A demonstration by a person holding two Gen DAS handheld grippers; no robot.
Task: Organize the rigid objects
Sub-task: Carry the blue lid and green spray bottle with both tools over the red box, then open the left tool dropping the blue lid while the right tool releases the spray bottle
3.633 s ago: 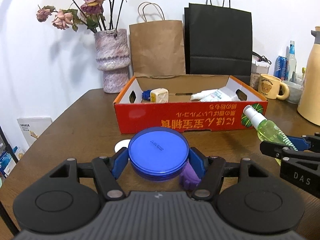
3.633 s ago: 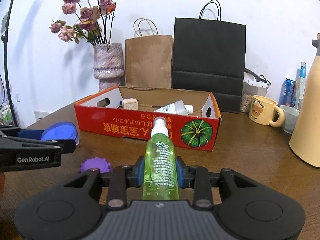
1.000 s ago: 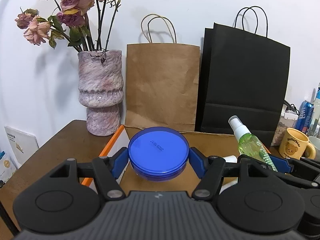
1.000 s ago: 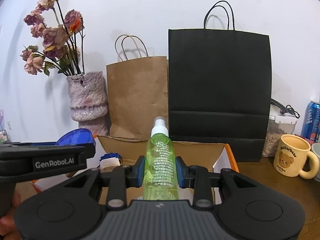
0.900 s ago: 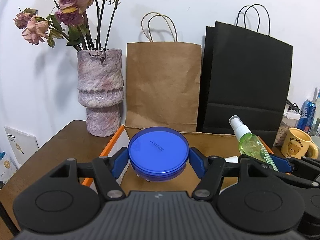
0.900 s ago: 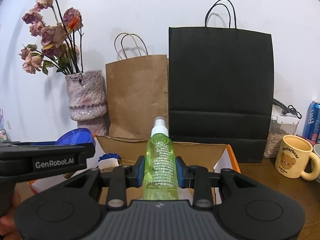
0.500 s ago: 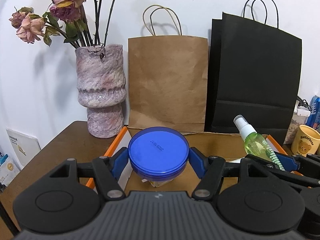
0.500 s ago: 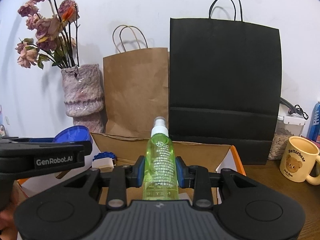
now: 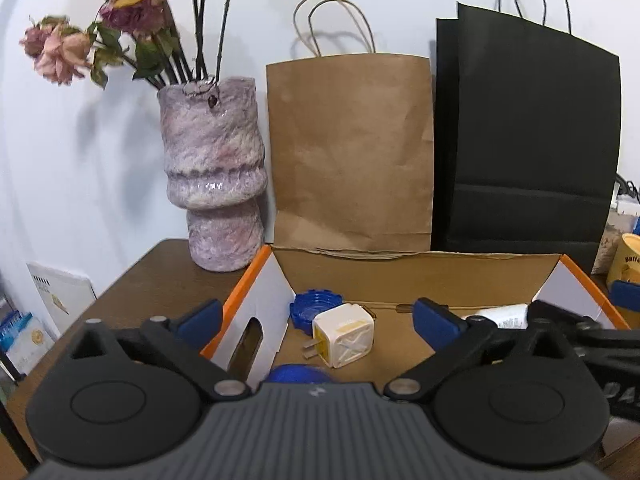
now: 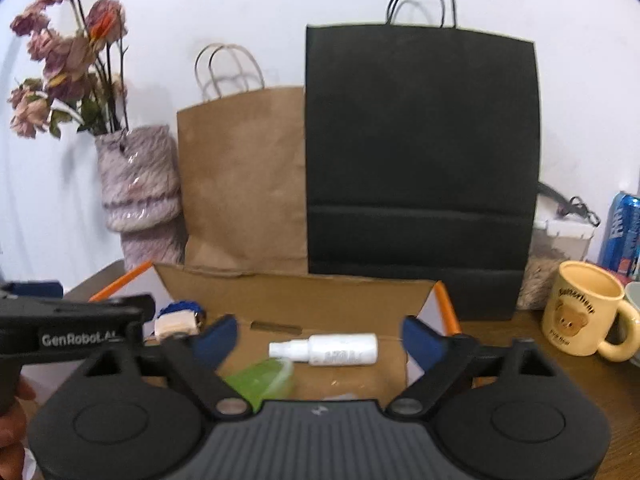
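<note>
Both grippers hang over the orange cardboard box (image 9: 256,272). My left gripper (image 9: 318,322) has its jaws opening wide with nothing between the pads; the blue round tin (image 9: 298,374) lies below it in the box, mostly hidden by the gripper body. My right gripper (image 10: 320,338) is opening too, and the green spray bottle (image 10: 262,376) lies blurred on the box floor under it, free of the pads. In the box also rest a cream plug adapter (image 9: 344,338), a blue ridged cap (image 9: 316,310) and a white spray bottle (image 10: 326,349).
Behind the box stand a brown paper bag (image 9: 352,152) and a black paper bag (image 10: 420,160). A mottled vase with dried roses (image 9: 214,176) is at the back left. A yellow bear mug (image 10: 584,316) and a blue can (image 10: 624,236) sit right of the box.
Both grippers have opened. The blue tin has dropped out of the left one and the green bottle out of the right one, down into the box.
</note>
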